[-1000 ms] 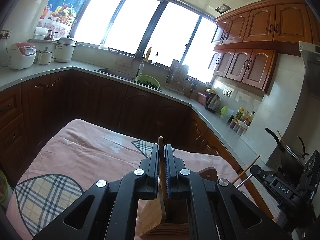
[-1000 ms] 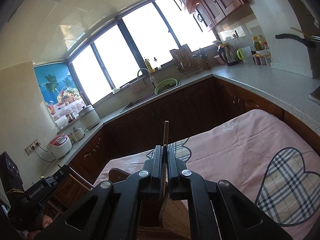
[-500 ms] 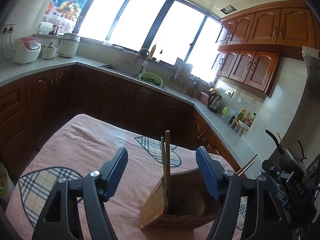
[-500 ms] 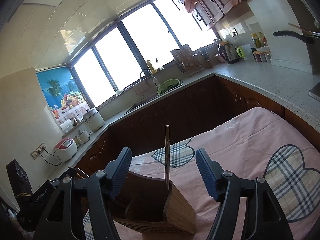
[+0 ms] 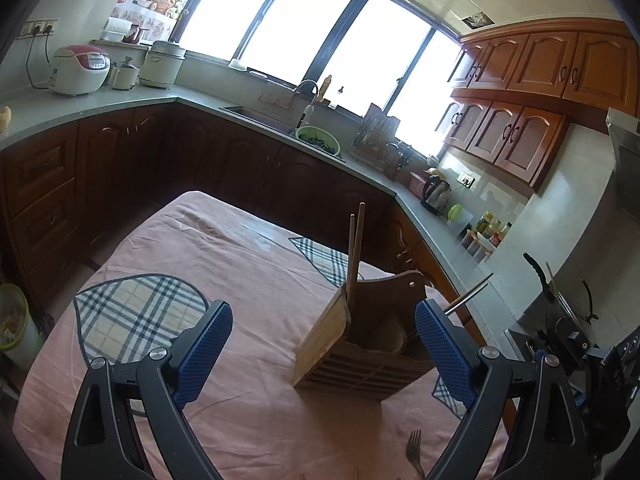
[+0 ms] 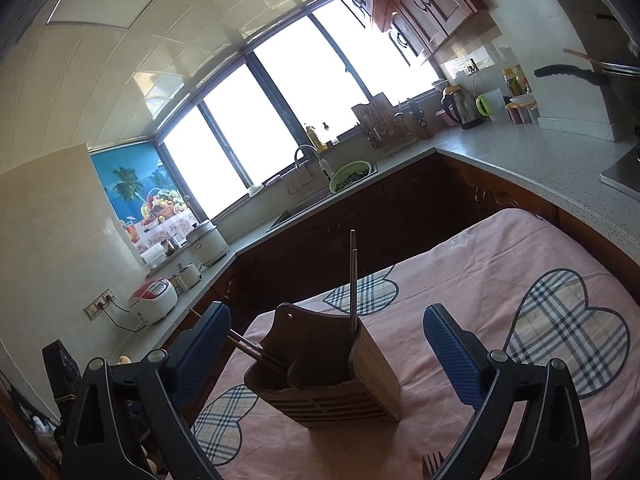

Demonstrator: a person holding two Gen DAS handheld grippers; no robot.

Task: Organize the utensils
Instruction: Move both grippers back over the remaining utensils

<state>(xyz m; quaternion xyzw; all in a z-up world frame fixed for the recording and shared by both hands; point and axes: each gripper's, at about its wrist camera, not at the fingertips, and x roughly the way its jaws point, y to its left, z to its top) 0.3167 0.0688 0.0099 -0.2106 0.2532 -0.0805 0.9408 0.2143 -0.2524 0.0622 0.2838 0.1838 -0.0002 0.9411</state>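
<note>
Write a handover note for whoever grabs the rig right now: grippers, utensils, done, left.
Left gripper: jaws have just been opening, now wide, nothing between the pads.
Right gripper: the same, open and empty.
Wooden utensil holder stands on the pink tablecloth ahead of both grippers.
Done: two chopsticks stand upright in the holder, released. Another pair leans out of its other side.
Left: a fork lies on the cloth near the bottom edge of the left view. It probably goes in next.
</note>
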